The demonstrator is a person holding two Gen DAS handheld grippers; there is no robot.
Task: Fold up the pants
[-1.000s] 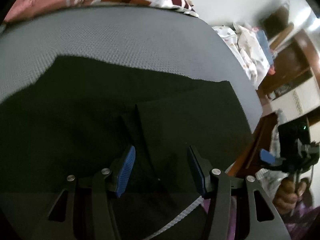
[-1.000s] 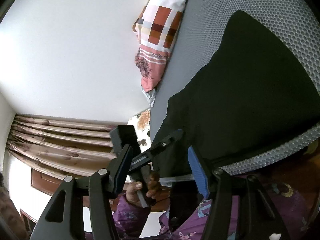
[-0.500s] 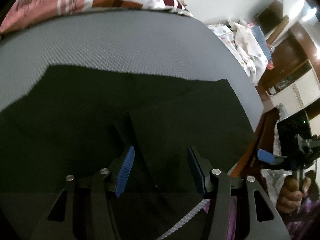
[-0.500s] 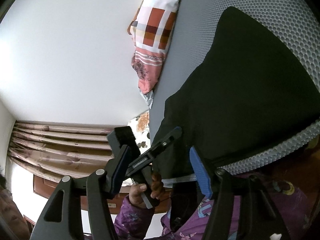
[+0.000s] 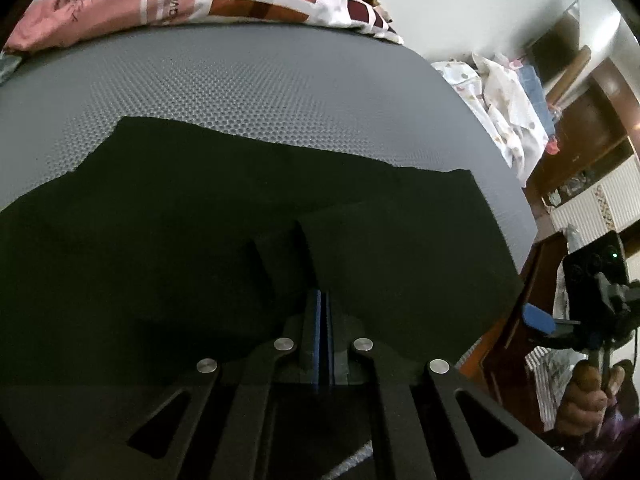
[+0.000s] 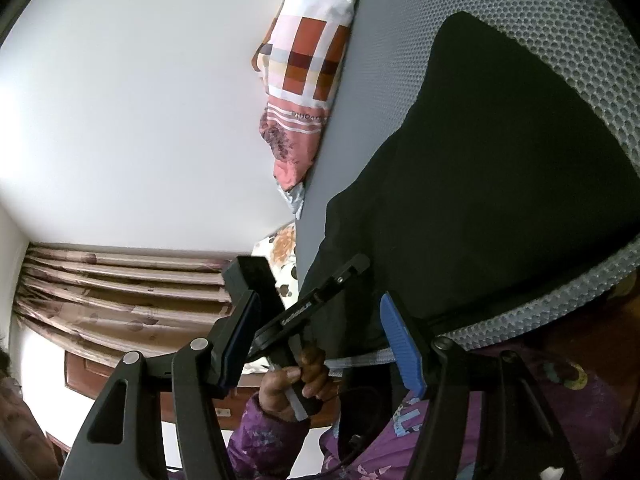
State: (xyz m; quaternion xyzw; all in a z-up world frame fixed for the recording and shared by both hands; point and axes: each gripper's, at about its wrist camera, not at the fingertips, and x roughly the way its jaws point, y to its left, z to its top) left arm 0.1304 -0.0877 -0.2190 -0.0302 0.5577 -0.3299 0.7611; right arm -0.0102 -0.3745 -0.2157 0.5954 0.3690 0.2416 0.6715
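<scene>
My matt black cloth pants [image 5: 200, 240] lie on a grey honeycomb-textured mattress [image 5: 260, 92]; my pads [image 6: 400, 344] are ribbed blue.

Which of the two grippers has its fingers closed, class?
The left gripper: its blue pads are pressed together on a raised fold of the black pants. The right gripper has its fingers spread wide apart, holding nothing.
</scene>
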